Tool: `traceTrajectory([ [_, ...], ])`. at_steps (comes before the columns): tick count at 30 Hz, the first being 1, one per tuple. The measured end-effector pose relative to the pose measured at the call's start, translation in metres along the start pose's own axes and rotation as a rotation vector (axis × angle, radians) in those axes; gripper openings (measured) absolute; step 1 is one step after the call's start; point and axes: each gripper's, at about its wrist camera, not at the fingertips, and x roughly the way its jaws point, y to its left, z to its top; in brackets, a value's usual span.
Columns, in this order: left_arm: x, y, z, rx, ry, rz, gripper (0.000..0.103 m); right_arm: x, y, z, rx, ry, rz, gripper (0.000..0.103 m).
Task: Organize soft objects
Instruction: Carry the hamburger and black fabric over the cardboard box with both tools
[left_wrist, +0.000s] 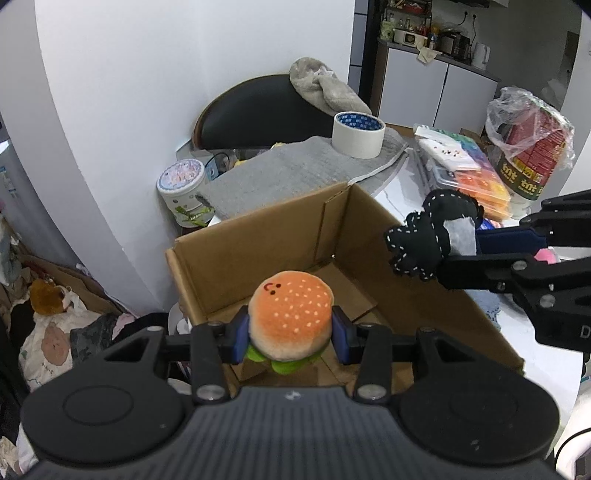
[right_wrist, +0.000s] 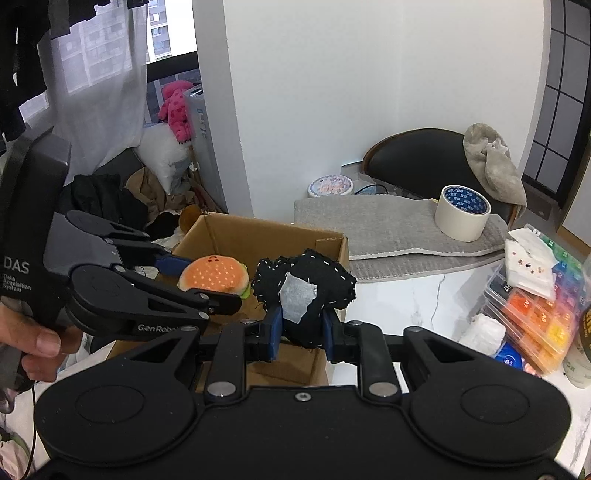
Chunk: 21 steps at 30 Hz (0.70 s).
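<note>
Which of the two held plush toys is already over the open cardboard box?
The burger plush in the left claw hangs over the cardboard box; the black stitched plush sits beyond its right wall.

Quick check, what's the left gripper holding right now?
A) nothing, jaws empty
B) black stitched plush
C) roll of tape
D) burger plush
D: the left gripper is clamped on the burger plush above the open cardboard box, while the black stitched plush sits in the right gripper.

Left tool (left_wrist: 291, 334) black with blue pads, silver screws, right tool (right_wrist: 300, 334) alike, white "DAS" lettering
</note>
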Motion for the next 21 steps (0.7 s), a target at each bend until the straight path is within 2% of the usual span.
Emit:
traceTrajectory([
  [8, 0.008, 0.008, 0.003, -0.018, 0.000, -0.022, 0.045, 0.014, 0.004, 0.006, -0.005, 0.012, 0.001, 0.023],
  [12, 0.010, 0.006, 0.005, -0.013, 0.003, -0.009, 0.047, 0.017, 0.005, 0.009, -0.008, 0.017, -0.002, 0.023],
  [14, 0.010, 0.008, 0.007, -0.021, 0.001, -0.012, 0.053, 0.018, 0.005, 0.010, -0.006, 0.017, -0.003, 0.023],
  [18, 0.001, 0.010, 0.009, -0.017, -0.029, 0.016, 0.071, 0.020, 0.004, 0.014, 0.003, 0.015, -0.003, 0.023],
  [21, -0.010, 0.013, 0.009, -0.025, -0.061, 0.018, 0.073, 0.023, 0.005, 0.016, 0.007, 0.017, 0.005, 0.023],
])
